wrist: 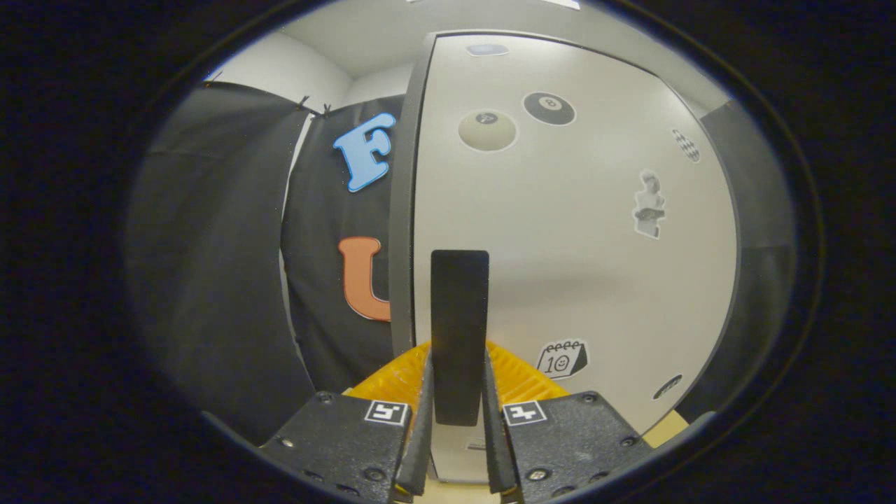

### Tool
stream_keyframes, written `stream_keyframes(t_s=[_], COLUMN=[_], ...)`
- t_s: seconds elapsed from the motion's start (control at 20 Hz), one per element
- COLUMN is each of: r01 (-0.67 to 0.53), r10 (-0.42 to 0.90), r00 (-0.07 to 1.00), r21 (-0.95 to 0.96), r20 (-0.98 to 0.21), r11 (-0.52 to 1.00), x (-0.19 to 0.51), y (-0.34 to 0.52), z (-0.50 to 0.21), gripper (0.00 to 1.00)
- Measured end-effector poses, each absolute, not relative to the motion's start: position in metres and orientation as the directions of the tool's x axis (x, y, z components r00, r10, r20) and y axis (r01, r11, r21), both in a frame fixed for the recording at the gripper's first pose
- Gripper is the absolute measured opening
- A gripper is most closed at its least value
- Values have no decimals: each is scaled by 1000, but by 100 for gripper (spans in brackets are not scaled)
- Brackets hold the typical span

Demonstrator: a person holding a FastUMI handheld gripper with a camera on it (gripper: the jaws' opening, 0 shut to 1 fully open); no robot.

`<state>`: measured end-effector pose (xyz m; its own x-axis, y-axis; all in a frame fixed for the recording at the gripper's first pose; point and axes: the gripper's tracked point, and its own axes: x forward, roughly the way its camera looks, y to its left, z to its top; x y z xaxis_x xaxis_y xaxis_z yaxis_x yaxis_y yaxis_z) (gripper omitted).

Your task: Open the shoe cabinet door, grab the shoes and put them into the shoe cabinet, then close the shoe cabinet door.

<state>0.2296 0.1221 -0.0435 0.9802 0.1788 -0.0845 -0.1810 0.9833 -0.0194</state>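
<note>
Little of the carrying surface was shown. A small tan patch of surface (663, 428) was seen low down, just beside the lower corner of the pale shoe cabinet door (574, 266). Whether it was floor or a board could not be told, nor whether the door touched it. The hand-held gripper (458, 378) was held at the door, its two fingers closed on either side of the upright black handle (458, 301) and pressed against it.

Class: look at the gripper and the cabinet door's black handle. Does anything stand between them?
Nothing visible does. The gripper has its fingers closed on either side of the black handle, which sticks out from the pale cabinet door.
</note>
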Motion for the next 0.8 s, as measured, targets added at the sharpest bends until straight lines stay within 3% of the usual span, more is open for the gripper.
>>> stream_keyframes(t_s=[0.8], r01=[-316], r10=[314], r00=[937], r21=[15], r20=[-152], r11=[949], x=[218], y=[108], z=[-45], gripper=[30])
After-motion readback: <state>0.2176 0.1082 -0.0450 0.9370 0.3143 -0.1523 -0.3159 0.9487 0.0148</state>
